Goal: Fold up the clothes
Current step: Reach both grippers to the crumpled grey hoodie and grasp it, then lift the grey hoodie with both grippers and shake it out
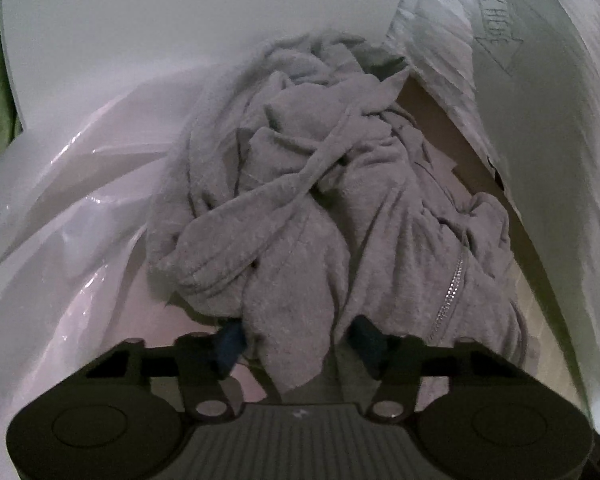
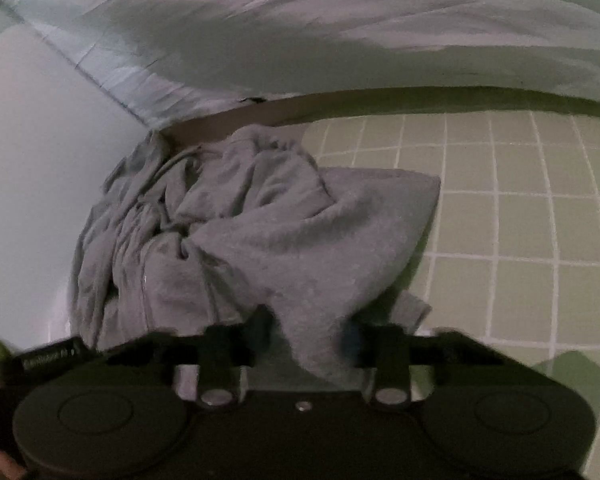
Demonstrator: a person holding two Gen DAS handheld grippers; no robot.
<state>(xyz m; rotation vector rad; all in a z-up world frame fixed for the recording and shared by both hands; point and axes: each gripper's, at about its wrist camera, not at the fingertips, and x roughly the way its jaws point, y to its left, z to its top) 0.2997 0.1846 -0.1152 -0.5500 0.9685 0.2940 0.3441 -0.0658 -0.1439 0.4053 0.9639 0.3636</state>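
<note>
A crumpled grey fleece garment [image 1: 300, 184] with a zipper [image 1: 450, 292] lies bunched in a heap among white plastic bags. My left gripper [image 1: 296, 340] is low over its near edge, jaws apart, with a fold of the fabric lying between the fingers. In the right wrist view the same grey garment [image 2: 260, 232] spreads onto a green tiled floor. My right gripper [image 2: 308, 340] is at its near edge, jaws apart, with grey fabric draped between and over the fingers.
Glossy white plastic bags [image 1: 80, 208] lie left of the heap and a printed white bag [image 1: 520, 80] rises on the right. A brown cardboard strip [image 1: 440, 128] shows beside it. Green tiled floor [image 2: 520, 220] extends right. White sheeting [image 2: 300, 40] hangs behind.
</note>
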